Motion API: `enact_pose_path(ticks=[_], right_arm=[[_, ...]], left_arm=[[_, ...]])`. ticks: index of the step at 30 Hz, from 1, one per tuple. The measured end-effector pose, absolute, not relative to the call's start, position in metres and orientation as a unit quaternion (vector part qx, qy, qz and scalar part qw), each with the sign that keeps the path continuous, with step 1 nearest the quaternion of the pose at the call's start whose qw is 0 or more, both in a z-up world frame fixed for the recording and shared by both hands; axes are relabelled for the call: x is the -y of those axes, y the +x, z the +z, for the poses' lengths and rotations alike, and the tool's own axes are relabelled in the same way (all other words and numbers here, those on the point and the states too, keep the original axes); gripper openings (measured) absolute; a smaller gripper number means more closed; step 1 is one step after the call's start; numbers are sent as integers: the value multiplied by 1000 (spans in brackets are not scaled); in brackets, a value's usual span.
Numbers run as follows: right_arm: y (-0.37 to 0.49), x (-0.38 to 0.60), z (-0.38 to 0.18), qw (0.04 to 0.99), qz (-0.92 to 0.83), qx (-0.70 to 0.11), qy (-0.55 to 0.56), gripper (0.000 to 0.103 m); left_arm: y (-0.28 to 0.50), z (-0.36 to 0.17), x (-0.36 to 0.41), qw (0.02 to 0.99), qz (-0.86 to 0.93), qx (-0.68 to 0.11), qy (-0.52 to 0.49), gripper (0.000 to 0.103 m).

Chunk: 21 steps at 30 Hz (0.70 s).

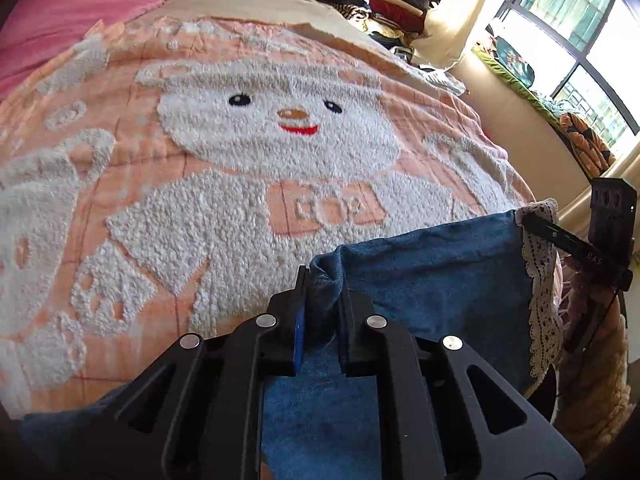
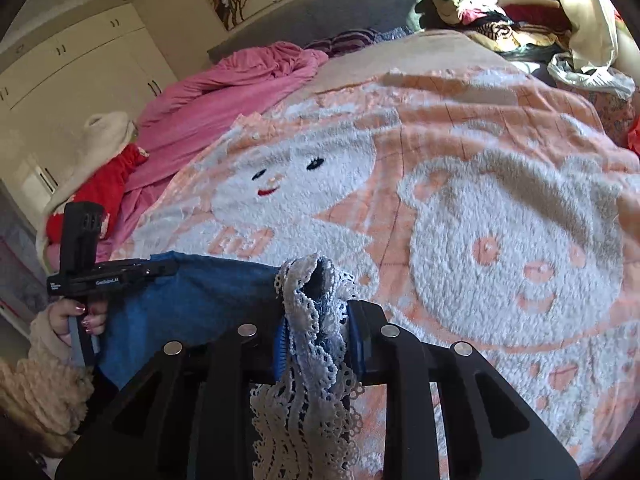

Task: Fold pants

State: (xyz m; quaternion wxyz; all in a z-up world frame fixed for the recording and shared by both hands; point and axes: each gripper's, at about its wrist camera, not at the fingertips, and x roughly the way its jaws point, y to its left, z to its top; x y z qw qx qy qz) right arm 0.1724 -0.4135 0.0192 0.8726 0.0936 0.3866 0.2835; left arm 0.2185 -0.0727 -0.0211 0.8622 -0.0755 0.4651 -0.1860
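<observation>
The pants [image 1: 432, 280] are blue denim with white lace trim [image 1: 540, 280] along one edge. They hang stretched between my two grippers above the near edge of the bed. My left gripper [image 1: 322, 320] is shut on one bunched blue corner. My right gripper [image 2: 320, 332] is shut on the lace-trimmed corner [image 2: 316, 312], and lace hangs down below it. The right gripper also shows at the right of the left wrist view [image 1: 560, 236], and the left gripper at the left of the right wrist view [image 2: 132, 270]. The lower part of the pants is hidden under the grippers.
A peach blanket [image 1: 240, 160] with white fluffy snowman figures covers the bed. A pink quilt [image 2: 224, 92] lies at its head. A pile of clothes [image 2: 500, 12] is stacked at the far corner. A window [image 1: 580, 40] is on the right, wardrobes [image 2: 80, 60] on the left.
</observation>
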Motion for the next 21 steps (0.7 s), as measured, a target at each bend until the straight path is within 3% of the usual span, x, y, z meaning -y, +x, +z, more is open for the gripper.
enact_pose_path(ticks=[4,9,13,16,17,21], right_arm=[[189,410,28,880,275,-381,68,23],[213,400,-13,864,242,-440,25,23],[215,400,-30,866,224,-446,11,33],[209,410,-19,878,196,-436,16,49],[204,415,-12,884,185,-429,15,49],[167,439,25,905,169,-387,47,64]], left_arm=[[229,-18,86,874,-165,-454,-44,5],[241,-50,92,869,-143,-473,-26,6],[240,-64,88,872,-142,-468,-28,9],[239,-61,81,873,-147,-463,-46,13],[236,-56,80,874,-143,-461,-46,14],[213,-24,75,892,-134,-430,-37,31]])
